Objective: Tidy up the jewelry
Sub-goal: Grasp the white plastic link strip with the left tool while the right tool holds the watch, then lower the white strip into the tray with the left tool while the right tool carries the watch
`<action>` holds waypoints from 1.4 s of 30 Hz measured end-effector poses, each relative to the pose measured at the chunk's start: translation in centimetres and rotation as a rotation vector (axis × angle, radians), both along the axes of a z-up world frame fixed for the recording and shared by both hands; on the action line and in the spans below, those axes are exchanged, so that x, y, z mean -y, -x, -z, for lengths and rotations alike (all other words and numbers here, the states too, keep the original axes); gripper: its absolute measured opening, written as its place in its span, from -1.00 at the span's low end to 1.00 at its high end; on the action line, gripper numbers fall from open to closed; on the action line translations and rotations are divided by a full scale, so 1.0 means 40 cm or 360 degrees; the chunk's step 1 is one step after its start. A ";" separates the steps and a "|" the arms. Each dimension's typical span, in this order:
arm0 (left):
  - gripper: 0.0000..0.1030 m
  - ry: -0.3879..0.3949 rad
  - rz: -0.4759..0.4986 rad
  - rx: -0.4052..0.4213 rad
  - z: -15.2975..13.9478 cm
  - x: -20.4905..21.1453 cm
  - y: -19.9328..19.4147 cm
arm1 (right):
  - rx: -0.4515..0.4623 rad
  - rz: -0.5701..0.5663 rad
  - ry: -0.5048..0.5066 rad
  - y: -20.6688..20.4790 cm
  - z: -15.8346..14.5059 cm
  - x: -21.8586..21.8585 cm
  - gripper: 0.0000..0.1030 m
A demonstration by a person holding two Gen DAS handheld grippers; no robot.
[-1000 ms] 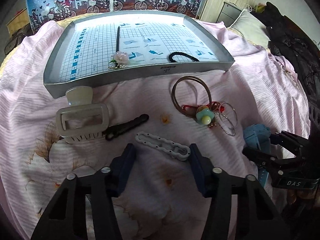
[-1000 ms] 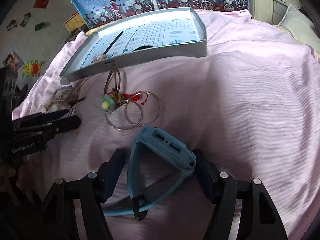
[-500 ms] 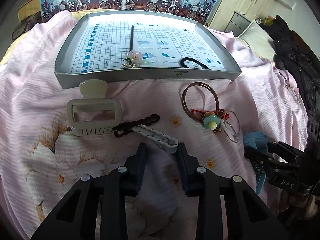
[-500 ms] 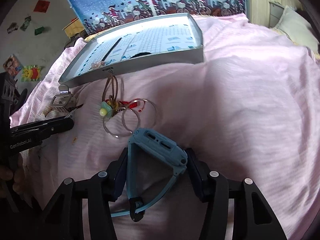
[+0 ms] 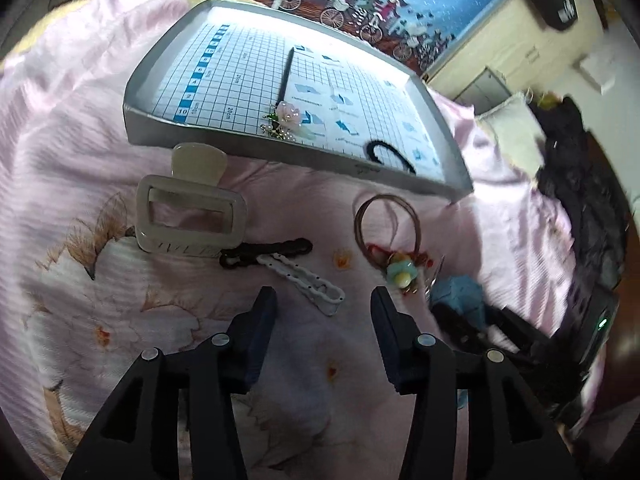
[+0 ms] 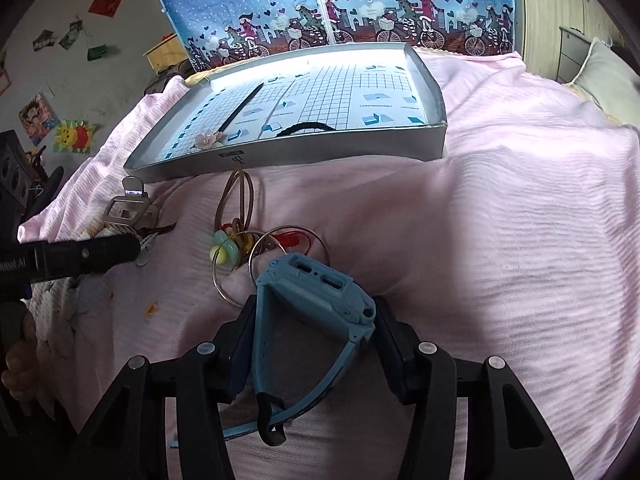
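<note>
— What have your fingers got?

— My right gripper (image 6: 310,316) is clenched on the blue watch (image 6: 316,292), just above the pink bedspread (image 6: 500,240), near the metal rings (image 6: 236,268).

— And the left?

— My left gripper (image 5: 322,300) is spread wide, grasping nothing; the white hair clip (image 5: 304,278) lies on the bed just ahead of it. The grey tray (image 5: 280,148) sits beyond, holding a flower hairpin (image 5: 286,114).

In the left wrist view the blue watch (image 5: 460,292) is smeared by motion blur, half hidden behind the right gripper (image 5: 472,320). The black hair tie (image 5: 386,154) sits partly behind the tray (image 5: 280,148) wall, possibly a loop.
</note>
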State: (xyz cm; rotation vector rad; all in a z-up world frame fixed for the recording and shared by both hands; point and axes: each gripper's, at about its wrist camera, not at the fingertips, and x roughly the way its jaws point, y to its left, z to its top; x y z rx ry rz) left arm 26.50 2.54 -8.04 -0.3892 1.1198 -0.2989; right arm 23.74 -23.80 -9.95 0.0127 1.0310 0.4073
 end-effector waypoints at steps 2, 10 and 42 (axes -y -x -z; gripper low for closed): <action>-0.11 0.0010 -0.0037 -0.0013 0.005 -0.007 -0.012 | 0.0006 0.0001 0.0010 0.002 0.000 -0.002 0.00; -0.30 0.0038 -0.0056 -0.0011 0.022 -0.011 -0.035 | 0.0011 0.0016 0.0004 0.006 0.000 0.000 0.00; -0.74 0.0349 0.0187 -0.0268 -0.002 0.046 0.042 | -0.0041 0.0175 -0.0304 0.011 -0.052 0.075 -0.03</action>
